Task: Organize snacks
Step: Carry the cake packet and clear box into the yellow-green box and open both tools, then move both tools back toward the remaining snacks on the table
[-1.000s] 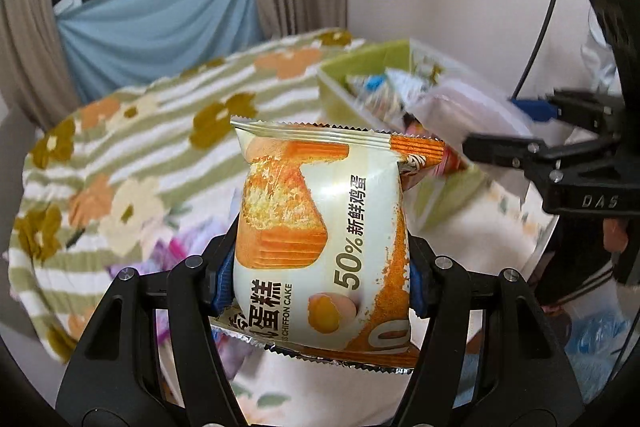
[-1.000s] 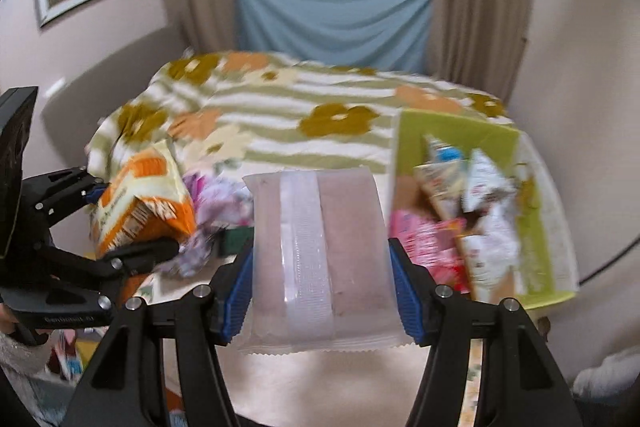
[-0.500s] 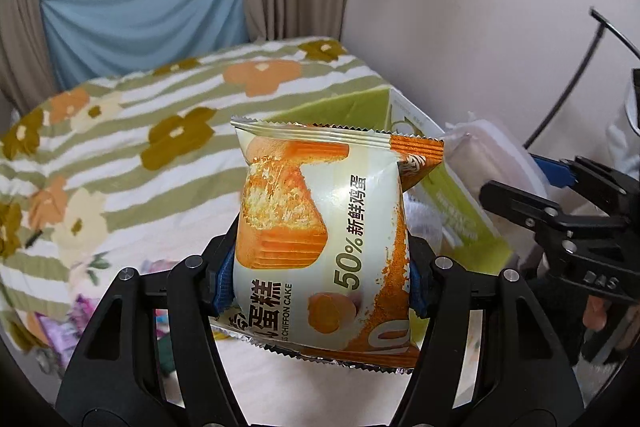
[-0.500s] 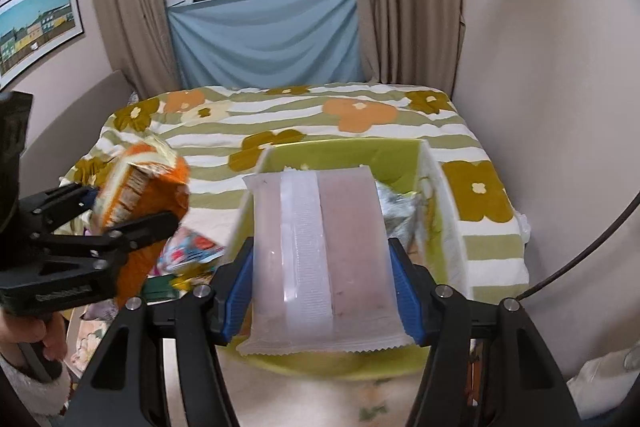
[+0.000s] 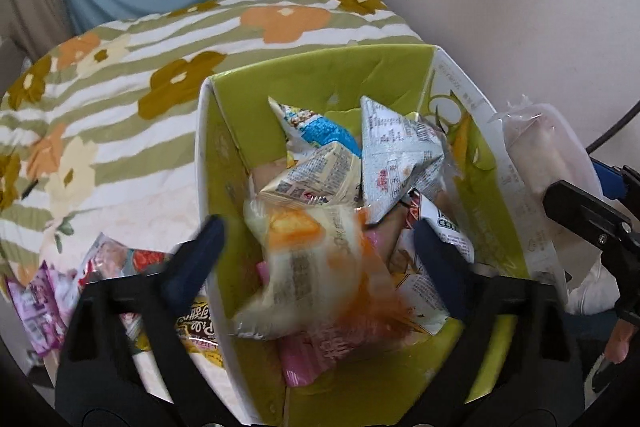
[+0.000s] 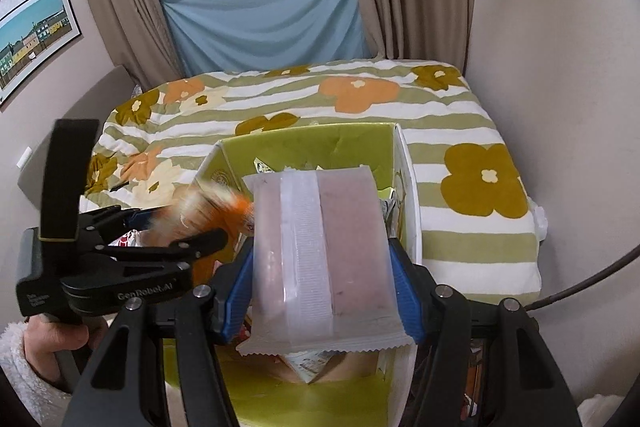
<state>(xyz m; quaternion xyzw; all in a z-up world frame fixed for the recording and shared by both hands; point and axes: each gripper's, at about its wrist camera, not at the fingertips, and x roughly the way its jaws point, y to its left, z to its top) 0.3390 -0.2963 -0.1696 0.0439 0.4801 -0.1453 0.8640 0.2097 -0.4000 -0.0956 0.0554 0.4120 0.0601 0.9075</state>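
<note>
Two grippers are over the green box (image 5: 320, 75) right now, which sits on the flowery striped bedspread (image 5: 120, 39) next to the wall. The left gripper (image 5: 316, 243) has its jaws swinging open, spread wide, and the orange-and-white cake packet (image 5: 312, 267) is a blur between them, not touched by either pad, just above the pile of snacks already in the box. That pile has a silver triangular packet (image 5: 396, 155), a blue-and-white one (image 5: 320, 131) and a pink wrapper (image 5: 320, 351) at the bottom. The right gripper (image 6: 322, 279) is clamped on a clear-wrapped pinkish bar (image 6: 320, 247), blue pads pressing both long sides, holding it over the near half of the box. A few more packets lie loose on the bed left of the box, including purple ones (image 5: 36, 299) and a yellow one (image 5: 200, 331). You can see a hand in a fluffy white sleeve (image 6: 16, 363) gripping the left tool's handle.
</note>
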